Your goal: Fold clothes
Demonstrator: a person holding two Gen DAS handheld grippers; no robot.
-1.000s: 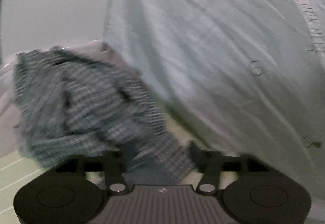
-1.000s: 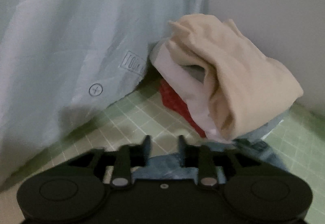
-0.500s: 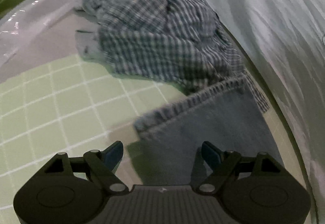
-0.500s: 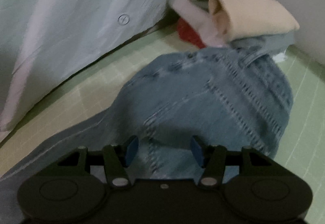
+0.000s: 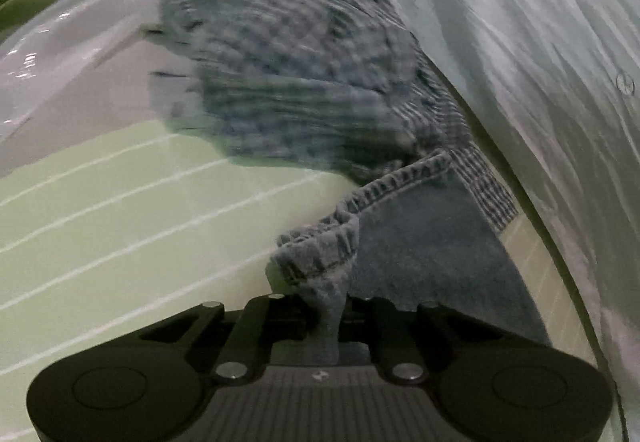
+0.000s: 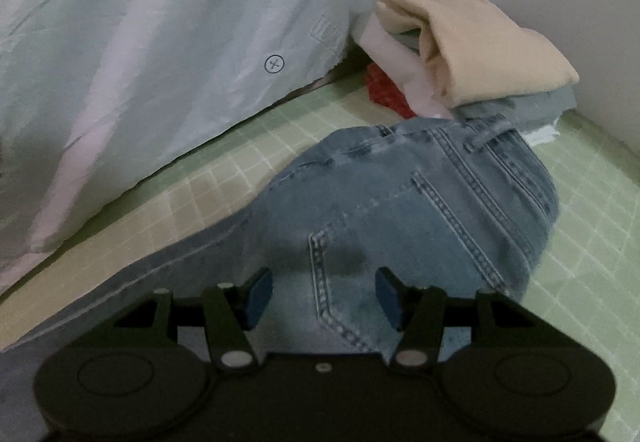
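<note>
Pinching the jeans hem on the left, hovering spread on the right

From the left wrist, we are seeing our left hand-held gripper [image 5: 334, 312] having just closed, its jaws clamping the hem of the jeans [image 5: 420, 254], with a blurred checked shirt [image 5: 288, 61] lying ahead of it on the green gridded surface [image 5: 120, 209]. From the right wrist, our right hand-held gripper [image 6: 323, 298] is standing partly spread over the jeans [image 6: 420, 209], pressing on nothing, with folded clothes [image 6: 472, 37] stacked ahead to its right.
</note>
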